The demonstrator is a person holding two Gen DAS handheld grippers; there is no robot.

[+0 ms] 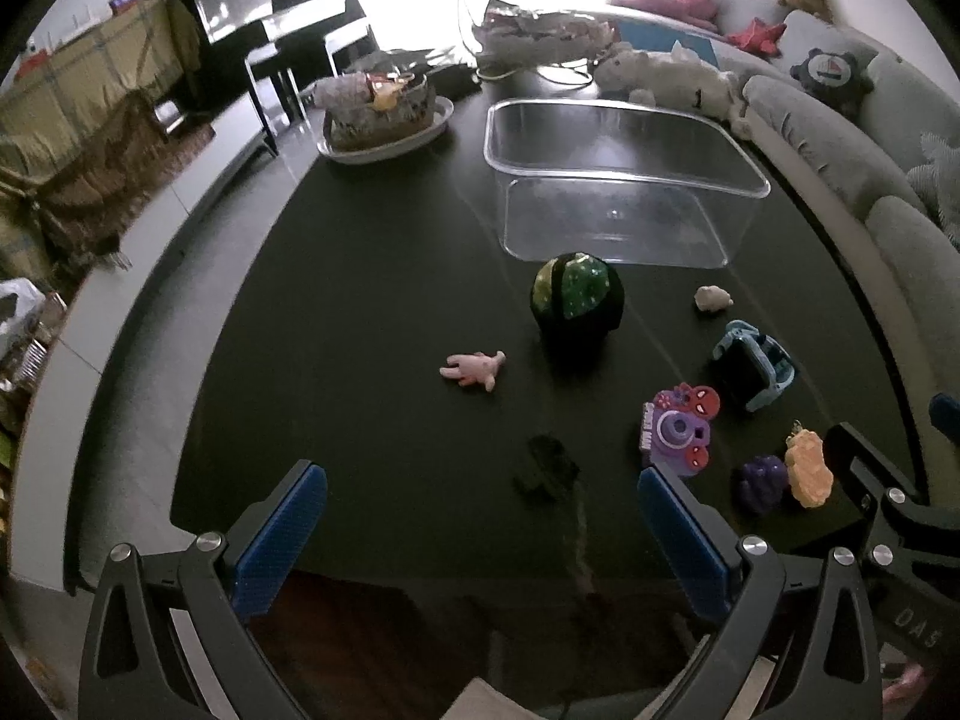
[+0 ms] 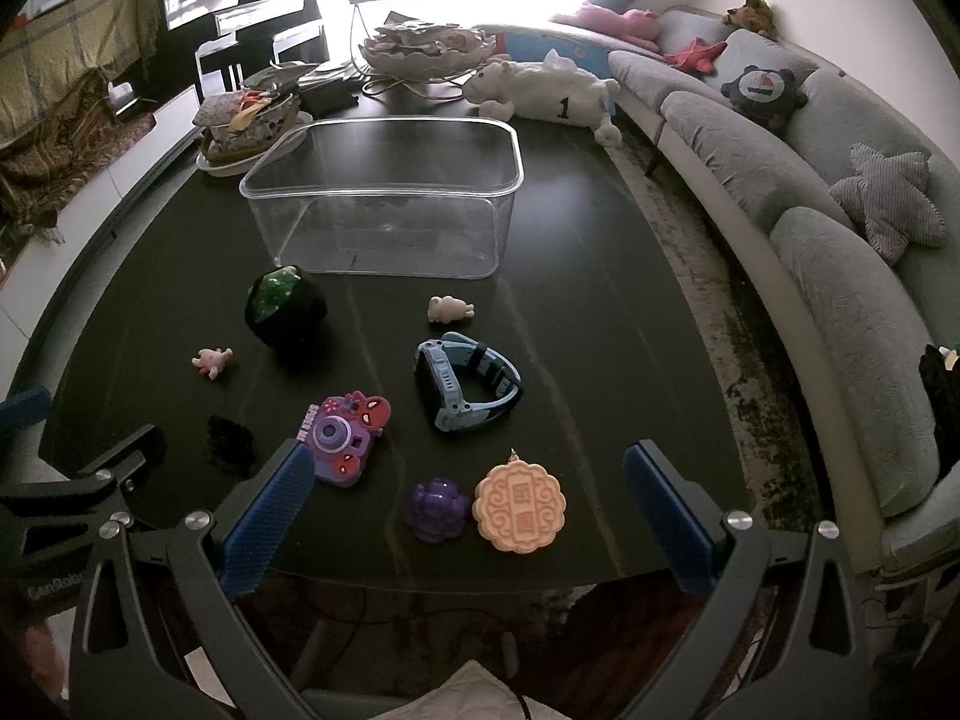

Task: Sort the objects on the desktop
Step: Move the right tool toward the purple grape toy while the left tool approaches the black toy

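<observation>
Both the left gripper (image 1: 483, 531) and the right gripper (image 2: 468, 510) are hanging wide open over the near edge of the dark table (image 2: 630, 300), holding nothing. The purple grape toy (image 2: 437, 509) and mooncake charm (image 2: 519, 507) are lying just beside each other between the right gripper's fingers, while the blue smartwatch (image 2: 468, 384), purple toy camera (image 2: 345, 435) and green-and-black ball (image 2: 285, 306) are sitting further off, near the clear plastic bin (image 2: 384, 192).

Bare desk (image 1: 360, 312) lies open on my left; toward the clear bin (image 2: 384, 192), the green ball (image 2: 287, 306) and blue watch (image 2: 468, 384) stand in my way.
</observation>
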